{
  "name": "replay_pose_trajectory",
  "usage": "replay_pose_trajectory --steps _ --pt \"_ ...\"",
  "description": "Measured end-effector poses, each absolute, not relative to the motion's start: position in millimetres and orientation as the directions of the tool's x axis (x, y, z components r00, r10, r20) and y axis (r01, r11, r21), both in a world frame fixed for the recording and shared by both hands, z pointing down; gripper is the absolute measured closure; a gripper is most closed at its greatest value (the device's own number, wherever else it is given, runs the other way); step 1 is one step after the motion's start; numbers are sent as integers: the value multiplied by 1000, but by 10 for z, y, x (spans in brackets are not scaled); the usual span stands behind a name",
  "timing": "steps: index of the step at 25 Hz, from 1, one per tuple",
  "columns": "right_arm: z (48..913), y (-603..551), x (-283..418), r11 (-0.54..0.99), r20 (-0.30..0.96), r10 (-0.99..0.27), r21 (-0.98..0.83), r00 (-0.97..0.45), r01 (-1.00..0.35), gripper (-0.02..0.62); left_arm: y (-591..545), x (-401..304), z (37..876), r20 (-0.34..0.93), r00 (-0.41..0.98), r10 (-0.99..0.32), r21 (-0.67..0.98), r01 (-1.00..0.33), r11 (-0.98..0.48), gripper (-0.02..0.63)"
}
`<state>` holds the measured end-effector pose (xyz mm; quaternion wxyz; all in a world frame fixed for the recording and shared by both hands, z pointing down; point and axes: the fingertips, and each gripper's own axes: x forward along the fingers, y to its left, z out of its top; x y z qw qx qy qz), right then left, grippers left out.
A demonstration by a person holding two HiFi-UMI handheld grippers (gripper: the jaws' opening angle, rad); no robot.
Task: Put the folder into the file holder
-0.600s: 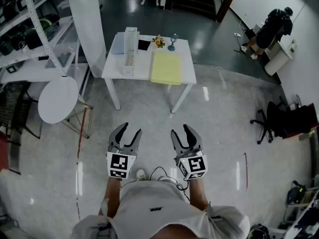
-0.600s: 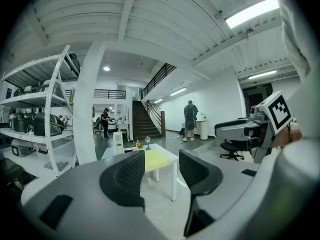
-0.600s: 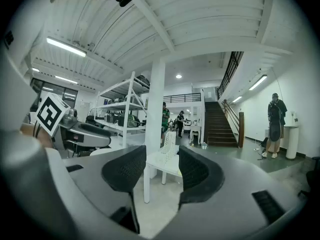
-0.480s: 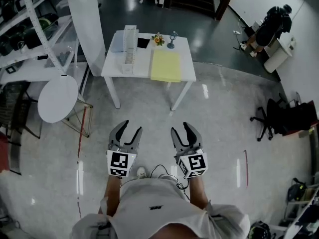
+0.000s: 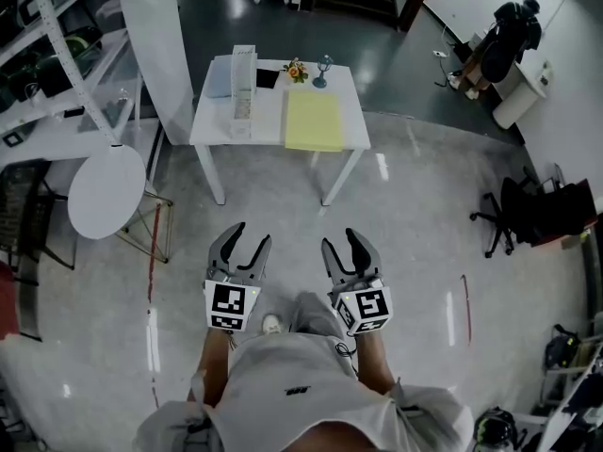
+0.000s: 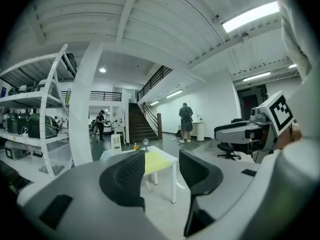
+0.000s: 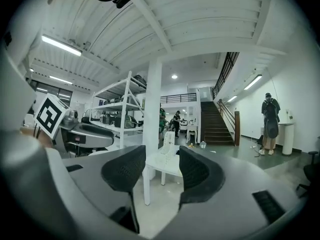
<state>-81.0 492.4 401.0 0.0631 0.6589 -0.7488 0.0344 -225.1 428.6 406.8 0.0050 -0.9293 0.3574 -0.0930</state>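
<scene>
A yellow folder (image 5: 314,121) lies flat on the right half of a white table (image 5: 273,141) some way ahead of me. A white file holder (image 5: 244,92) stands on the table's left half. Both grippers hang at waist height over the floor, well short of the table. My left gripper (image 5: 252,235) has its jaws apart with nothing between them; through the gap in the left gripper view (image 6: 162,164) I see the folder (image 6: 152,160). My right gripper (image 5: 339,243) also stands apart and empty, and its own view (image 7: 162,159) looks at the holder (image 7: 168,143).
On the table's far edge stand a small flower pot (image 5: 296,70) and a glass (image 5: 323,67). A round white side table (image 5: 106,191), shelving (image 5: 57,36) and a pillar (image 5: 155,36) stand at the left. An office chair (image 5: 513,219) and a person (image 5: 504,40) are at the right.
The table has slid slightly nearer and left in the head view, and a knee now shows between the grippers. Both grippers keep their pose and opening.
</scene>
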Motion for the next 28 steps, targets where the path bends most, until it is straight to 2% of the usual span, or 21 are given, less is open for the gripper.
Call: replay_pose_trajectory --steps 15,28 --pt "4126 4297 -612 129 157 -980 29 -123 -991 403 3651 -2063 4176 183 720 -670 -84 -667 -740 379" --pt "4099 3406 -127 180 164 -971 24 -173 -983 403 2830 -1601 4142 195 688 -699 -92 -697 -711 379"
